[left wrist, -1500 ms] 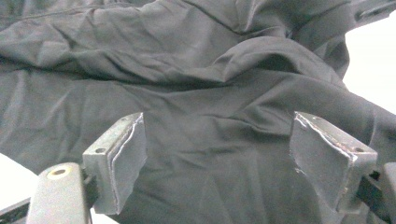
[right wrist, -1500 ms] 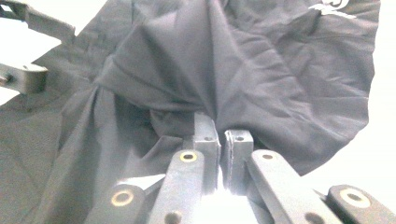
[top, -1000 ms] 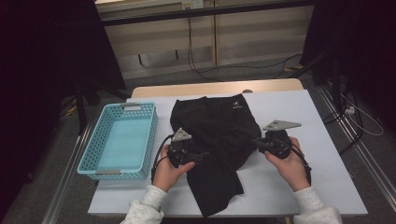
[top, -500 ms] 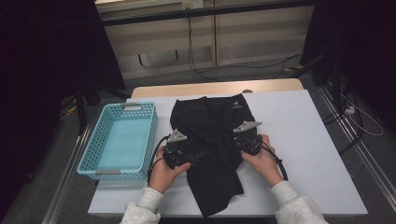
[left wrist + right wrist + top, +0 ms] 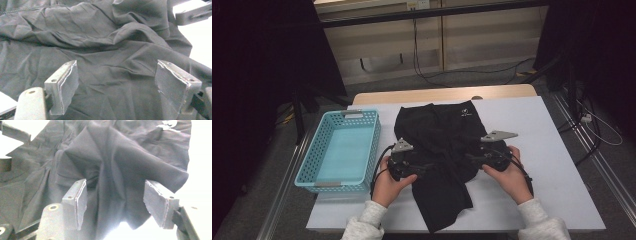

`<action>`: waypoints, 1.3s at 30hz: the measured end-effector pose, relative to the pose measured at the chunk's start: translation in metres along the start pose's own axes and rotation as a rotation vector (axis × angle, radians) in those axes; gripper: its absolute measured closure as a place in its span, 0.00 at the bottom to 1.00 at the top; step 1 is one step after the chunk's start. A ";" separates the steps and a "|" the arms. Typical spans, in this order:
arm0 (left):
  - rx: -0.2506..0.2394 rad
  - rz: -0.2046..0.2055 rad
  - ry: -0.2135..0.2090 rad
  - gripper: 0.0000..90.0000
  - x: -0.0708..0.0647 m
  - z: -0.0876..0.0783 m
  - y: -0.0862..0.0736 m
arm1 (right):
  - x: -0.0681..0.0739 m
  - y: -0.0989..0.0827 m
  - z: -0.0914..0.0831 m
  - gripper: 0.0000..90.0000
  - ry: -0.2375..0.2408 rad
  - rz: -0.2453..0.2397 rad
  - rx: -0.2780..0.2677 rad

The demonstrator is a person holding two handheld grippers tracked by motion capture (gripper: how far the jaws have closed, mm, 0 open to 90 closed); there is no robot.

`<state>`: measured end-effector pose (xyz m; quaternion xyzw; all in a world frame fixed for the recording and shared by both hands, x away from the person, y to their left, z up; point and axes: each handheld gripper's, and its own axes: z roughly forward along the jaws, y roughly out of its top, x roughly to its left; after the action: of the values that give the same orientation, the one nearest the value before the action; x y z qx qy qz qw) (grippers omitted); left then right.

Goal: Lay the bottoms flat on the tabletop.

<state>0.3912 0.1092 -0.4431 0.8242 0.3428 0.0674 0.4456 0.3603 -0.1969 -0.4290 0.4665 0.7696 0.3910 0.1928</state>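
Black creased garment point(image 5: 439, 150) on white table point(image 5: 557, 150), left tongs point(image 5: 117, 82) agape, right tongs point(image 5: 115, 202) just opening, astride a fold

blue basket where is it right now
In the high view the blue basket sits at the table's left edge, left of the black garment.

Count: 1 black garment point(image 5: 439, 155) on 1 white table point(image 5: 557, 150). 1 turquoise basket point(image 5: 319, 150) on the table's left side. 2 handheld grippers: left gripper point(image 5: 424, 169), right gripper point(image 5: 468, 159), each with 1 grey three-cornered plate on top. 2 hands, one per gripper. 1 white logo point(image 5: 465, 112) on the garment.
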 end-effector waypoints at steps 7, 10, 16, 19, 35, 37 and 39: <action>0.006 0.013 -0.007 0.22 -0.003 0.001 0.002 | -0.014 -0.020 -0.022 0.45 -0.015 0.045 0.009; 0.003 0.011 -0.002 0.22 -0.002 0.001 0.002 | -0.015 -0.027 -0.021 0.49 -0.012 0.051 0.029; -0.001 0.007 -0.002 0.22 -0.002 0.001 0.001 | -0.001 -0.031 0.007 0.52 0.006 -0.013 0.120; -0.001 0.013 0.008 0.22 -0.001 0.000 0.001 | 0.003 -0.027 0.015 0.53 -0.009 -0.032 0.110; -0.005 0.005 0.012 0.22 -0.001 -0.002 -0.001 | 0.009 -0.015 0.027 0.96 0.003 -0.021 0.066; -0.006 0.007 0.008 0.22 0.000 -0.003 -0.001 | 0.005 -0.014 0.018 0.96 0.014 -0.001 0.061; -0.007 0.005 0.012 0.22 0.000 -0.004 0.000 | 0.001 -0.015 0.009 0.97 0.024 0.012 0.043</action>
<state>0.3896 0.1120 -0.4413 0.8231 0.3434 0.0746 0.4461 0.3578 -0.1964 -0.4461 0.4705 0.7773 0.3810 0.1709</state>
